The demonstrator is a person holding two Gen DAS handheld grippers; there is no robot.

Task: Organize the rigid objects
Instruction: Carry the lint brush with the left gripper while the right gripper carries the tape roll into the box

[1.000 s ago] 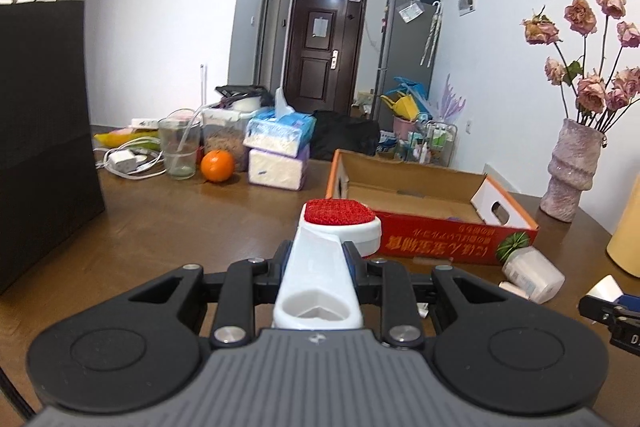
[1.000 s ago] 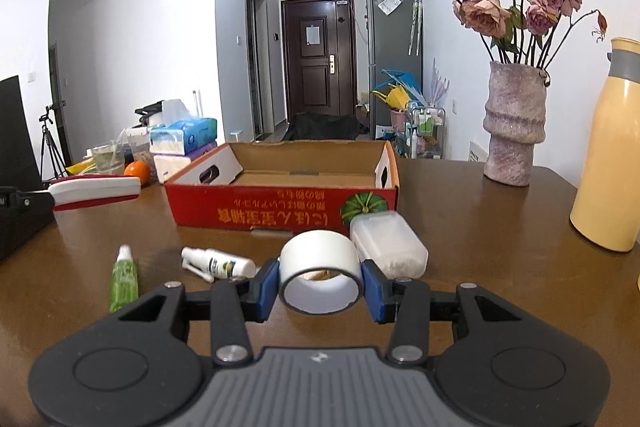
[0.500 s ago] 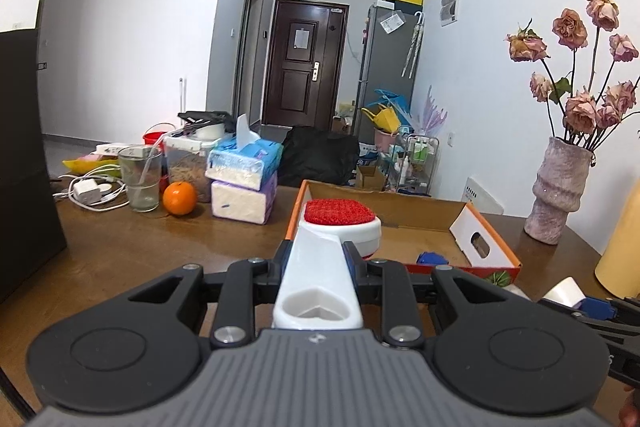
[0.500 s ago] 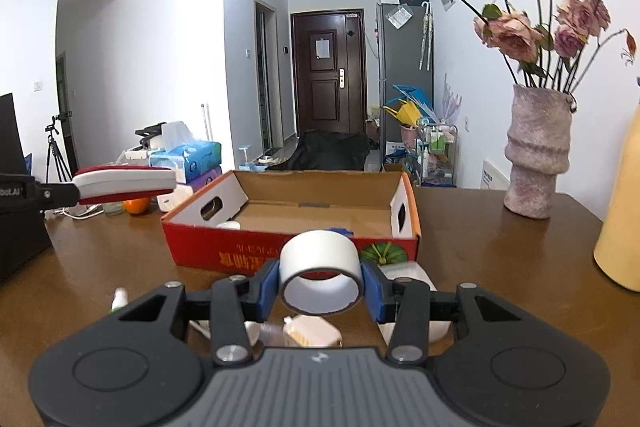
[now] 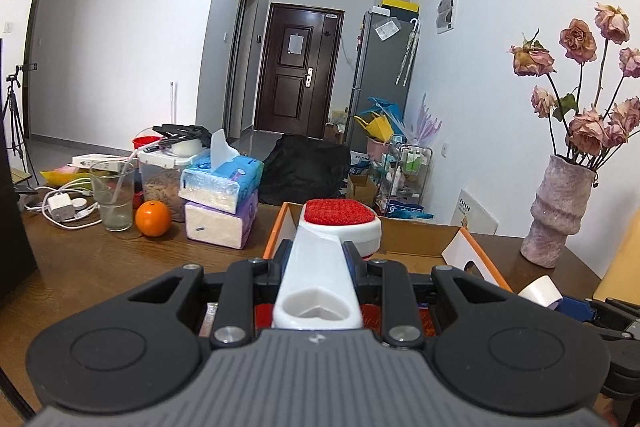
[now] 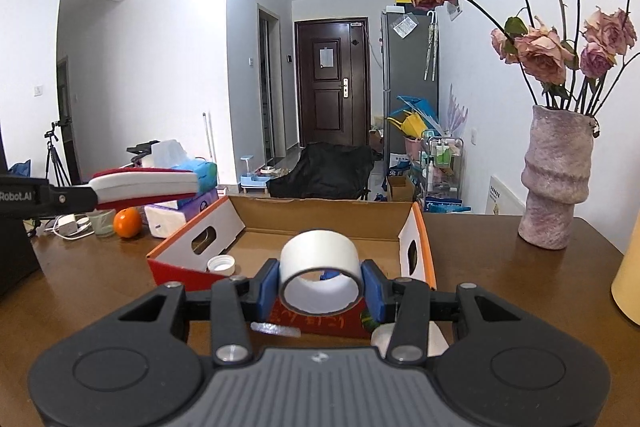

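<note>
Tape roll (image 6: 320,263) in right gripper (image 6: 320,285)

1. The left wrist view looks forward along its own fingers from just above the wooden table (image 5: 100,259), facing the dark door (image 5: 298,71) down the hallway – the cardboard box (image 5: 420,239) sits close ahead.
2. The right wrist view faces the same way from further right, close behind the box's near wall.
3. Both share box, door, orange (image 6: 127,223), tissue packs (image 5: 220,199) and flower vase (image 6: 556,183); each catches the other gripper at its edge.
</note>
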